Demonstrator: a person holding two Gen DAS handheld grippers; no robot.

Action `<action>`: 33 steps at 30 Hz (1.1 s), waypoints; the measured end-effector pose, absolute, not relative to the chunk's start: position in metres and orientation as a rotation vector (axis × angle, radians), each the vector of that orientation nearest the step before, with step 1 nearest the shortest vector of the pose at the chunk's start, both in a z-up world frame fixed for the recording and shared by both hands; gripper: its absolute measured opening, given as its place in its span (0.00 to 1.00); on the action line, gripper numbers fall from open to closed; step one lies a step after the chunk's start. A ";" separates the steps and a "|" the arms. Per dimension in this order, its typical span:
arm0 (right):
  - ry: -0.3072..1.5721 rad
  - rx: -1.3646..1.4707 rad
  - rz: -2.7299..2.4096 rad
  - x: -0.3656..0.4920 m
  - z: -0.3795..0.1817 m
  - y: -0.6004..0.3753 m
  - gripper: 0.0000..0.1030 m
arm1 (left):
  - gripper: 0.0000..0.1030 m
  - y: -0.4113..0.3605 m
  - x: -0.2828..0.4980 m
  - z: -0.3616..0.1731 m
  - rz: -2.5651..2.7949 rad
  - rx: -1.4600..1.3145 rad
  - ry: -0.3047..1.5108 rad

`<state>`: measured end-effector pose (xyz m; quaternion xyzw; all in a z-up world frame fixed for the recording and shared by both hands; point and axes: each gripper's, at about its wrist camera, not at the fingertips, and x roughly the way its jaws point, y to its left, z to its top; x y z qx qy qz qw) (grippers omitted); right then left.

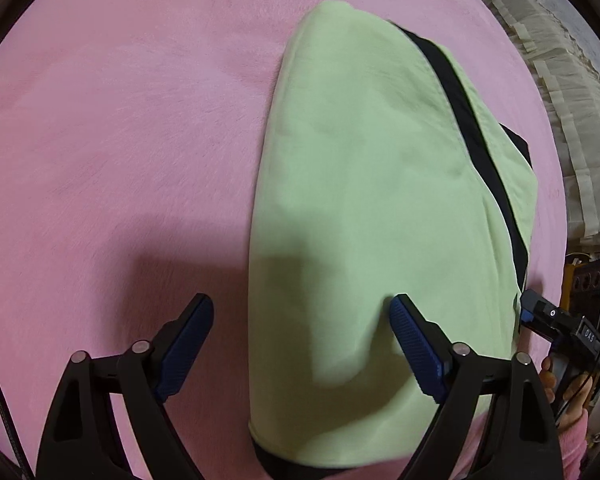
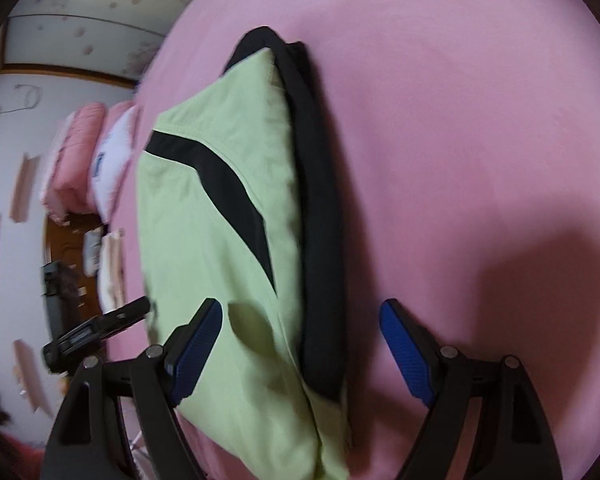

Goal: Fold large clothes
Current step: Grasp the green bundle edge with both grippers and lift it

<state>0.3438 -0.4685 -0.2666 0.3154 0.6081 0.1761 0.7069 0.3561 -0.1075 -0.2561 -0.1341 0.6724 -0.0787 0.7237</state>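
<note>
A plush pink bed cover [image 1: 120, 120] is spread wide, and on it the garment [image 1: 372, 184], pale green with black bands [image 2: 324, 240], lies already folded into a long, flat, soft-edged packet. A further fold appears to be in hand. The left gripper [image 1: 302, 340] is poised over the near left edge, the right gripper [image 2: 300, 344] astride the near black edge; both pairs of fingers stand apart, nothing clamped. Next, each edge would need pinching through all layers.

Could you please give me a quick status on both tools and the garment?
Left tool open, over garment's near edge. Right tool open, straddling its black-trimmed side. Green garment folded, flat on pink cover. Nothing in the way.
</note>
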 end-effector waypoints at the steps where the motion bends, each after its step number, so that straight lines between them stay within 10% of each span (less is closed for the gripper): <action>1: 1.352 0.714 0.414 0.350 -0.268 -0.467 0.79 | 0.79 -0.108 0.360 -0.259 -0.186 -0.302 1.488; 6: 1.363 0.822 0.548 0.378 -0.284 -0.449 0.72 | 0.69 -0.110 0.378 -0.266 -0.203 -0.355 1.464; 17: 1.343 0.835 0.536 0.368 -0.286 -0.437 0.20 | 0.47 -0.118 0.383 -0.263 -0.164 -0.351 1.488; 24: 1.267 0.831 0.509 0.354 -0.265 -0.424 0.12 | 0.22 -0.134 0.385 -0.236 -0.147 -0.300 1.494; 33: 1.149 0.648 0.478 0.310 -0.198 -0.396 0.09 | 0.18 -0.140 0.363 -0.198 -0.183 -0.293 1.490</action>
